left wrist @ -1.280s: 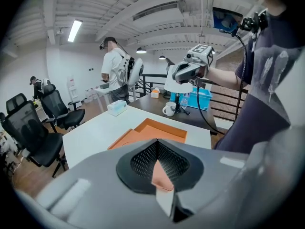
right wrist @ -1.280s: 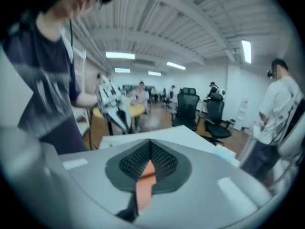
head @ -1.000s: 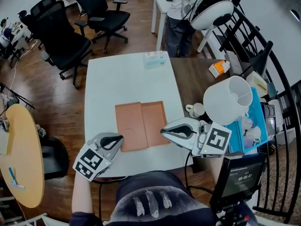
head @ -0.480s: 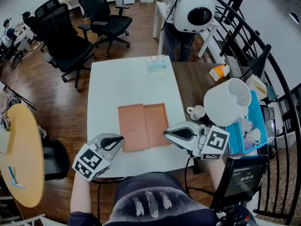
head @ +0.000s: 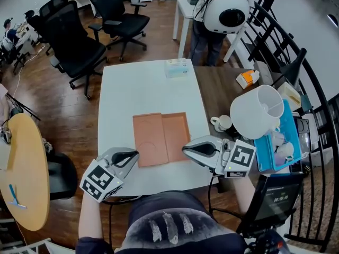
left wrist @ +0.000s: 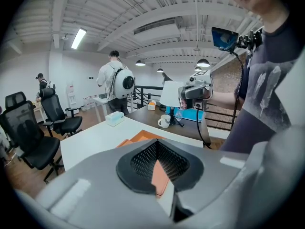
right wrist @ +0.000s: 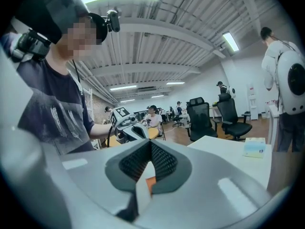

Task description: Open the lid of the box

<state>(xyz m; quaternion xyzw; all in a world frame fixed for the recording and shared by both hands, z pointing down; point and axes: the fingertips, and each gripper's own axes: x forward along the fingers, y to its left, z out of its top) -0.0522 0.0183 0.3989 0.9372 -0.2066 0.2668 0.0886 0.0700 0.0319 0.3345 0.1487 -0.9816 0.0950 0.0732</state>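
Observation:
A flat terracotta box lies spread open on the white table, with a flat panel on the left and a shallow tray on the right. My left gripper is shut, and its tip is at the box's front left corner. My right gripper is shut too, its tip at the front right corner. Neither holds anything. In the left gripper view the box shows just beyond the shut left gripper. In the right gripper view an orange sliver of the box shows under the right gripper.
A tissue box sits at the table's far edge. On the brown table to the right stand a white mug, a white lampshade and a blue tray. Office chairs and a person with a round white backpack are beyond.
Both grippers and the box stay nearly where they were. The person with the white backpack has shifted at the far table.

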